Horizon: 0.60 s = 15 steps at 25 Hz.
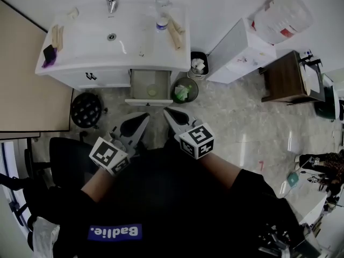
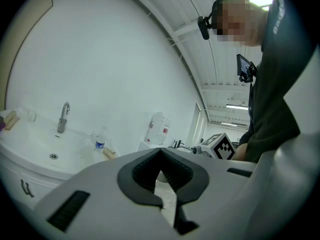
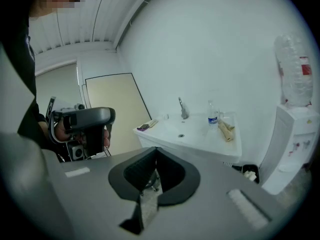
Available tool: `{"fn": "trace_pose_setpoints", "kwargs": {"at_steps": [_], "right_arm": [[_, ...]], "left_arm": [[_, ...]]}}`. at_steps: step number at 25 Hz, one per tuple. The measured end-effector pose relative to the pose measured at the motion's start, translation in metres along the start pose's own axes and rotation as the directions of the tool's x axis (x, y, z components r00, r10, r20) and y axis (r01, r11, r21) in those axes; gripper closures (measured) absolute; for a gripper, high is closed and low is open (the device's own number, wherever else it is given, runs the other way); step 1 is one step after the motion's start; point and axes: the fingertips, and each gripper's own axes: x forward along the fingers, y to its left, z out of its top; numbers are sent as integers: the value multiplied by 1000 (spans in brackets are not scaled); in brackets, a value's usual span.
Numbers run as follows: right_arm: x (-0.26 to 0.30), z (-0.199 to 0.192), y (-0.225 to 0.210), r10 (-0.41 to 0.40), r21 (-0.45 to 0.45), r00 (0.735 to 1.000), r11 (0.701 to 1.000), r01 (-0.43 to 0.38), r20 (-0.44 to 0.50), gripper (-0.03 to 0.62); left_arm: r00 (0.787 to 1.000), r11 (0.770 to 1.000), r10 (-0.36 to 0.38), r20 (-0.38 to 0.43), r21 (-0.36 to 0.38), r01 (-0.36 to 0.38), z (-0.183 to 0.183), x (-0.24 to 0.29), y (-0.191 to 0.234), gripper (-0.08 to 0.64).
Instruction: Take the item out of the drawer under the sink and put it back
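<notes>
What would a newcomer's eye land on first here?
The open drawer under the white sink, top centre of the head view, with a small pale item lying in it. Just below, the left gripper and right gripper point toward the drawer, both with jaws together and empty. A water dispenser stands at the right.

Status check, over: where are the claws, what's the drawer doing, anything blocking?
Left claw, right claw both shut, empty, short of the sink. Drawer open, small item inside. Bin beside drawer, path clear.
</notes>
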Motion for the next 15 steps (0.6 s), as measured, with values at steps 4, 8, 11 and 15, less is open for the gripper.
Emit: {"fn": "trace_pose_setpoints", "kwargs": {"at_steps": [4,8,11,15], "right_arm": [[14,-4,-27,31,11,998,999,-31,-59,589],[41,-23,-48,79,20,985,997,-77,-153,588],[60,-41,-61,102,29,969,995,-98,-223,587],[84,-59,-74,115,41,949,993,-108,-293,586]], "left_arm": [[998,998,56,11,5,-56,5,11,8,569],[993,993,118,24,-18,-118,4,20,22,569],[989,989,144,35,-30,-143,2,25,31,569],[985,986,166,52,-43,-164,-1,27,44,569]]}}
